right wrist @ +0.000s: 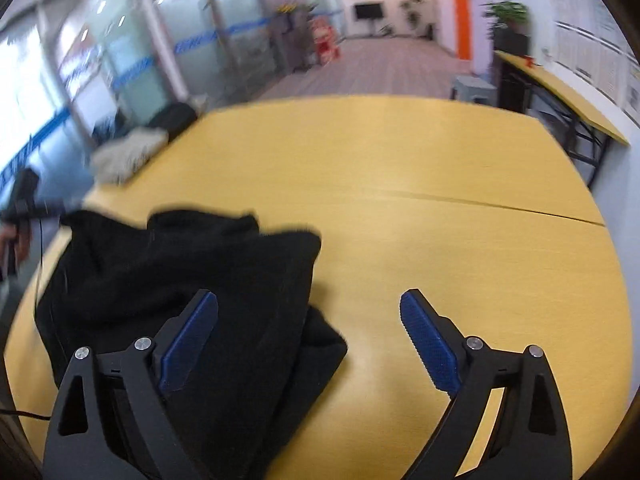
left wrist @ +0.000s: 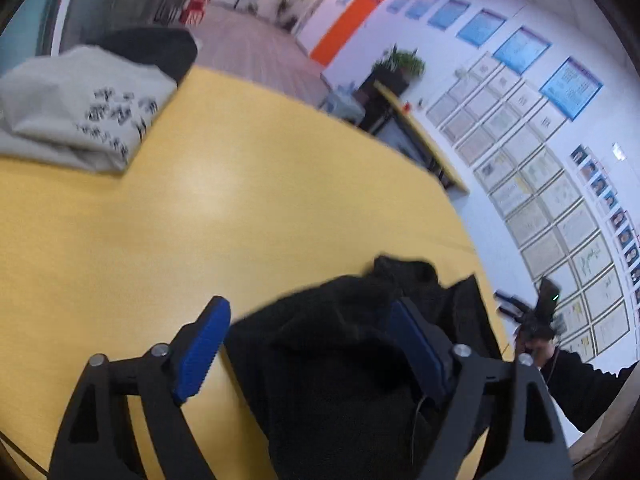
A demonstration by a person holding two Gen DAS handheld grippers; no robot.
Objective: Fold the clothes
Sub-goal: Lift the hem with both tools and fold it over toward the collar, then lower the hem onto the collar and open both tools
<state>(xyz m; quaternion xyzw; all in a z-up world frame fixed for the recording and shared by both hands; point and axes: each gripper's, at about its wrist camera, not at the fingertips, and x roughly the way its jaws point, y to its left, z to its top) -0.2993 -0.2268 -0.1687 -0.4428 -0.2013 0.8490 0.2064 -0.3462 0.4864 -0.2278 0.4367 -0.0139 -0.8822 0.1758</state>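
Note:
A crumpled black garment [left wrist: 344, 352] lies on the yellow table [left wrist: 208, 216] near its front edge. My left gripper [left wrist: 310, 344] is open above the garment's left part, jaws wide apart, holding nothing. In the right wrist view the same black garment [right wrist: 208, 288] lies bunched at the lower left. My right gripper [right wrist: 308, 332] is open over the garment's right edge, with the left pad [right wrist: 188, 340] above the cloth and the right pad [right wrist: 428, 344] above bare table. The other gripper [left wrist: 540, 316] shows at the far right of the left wrist view, held in a hand.
A folded grey garment with black print [left wrist: 80, 112] lies at the table's far left, with a dark garment [left wrist: 152, 52] behind it. It shows in the right wrist view too [right wrist: 128, 152]. A second yellow table [right wrist: 560, 88] stands by the wall of framed pictures.

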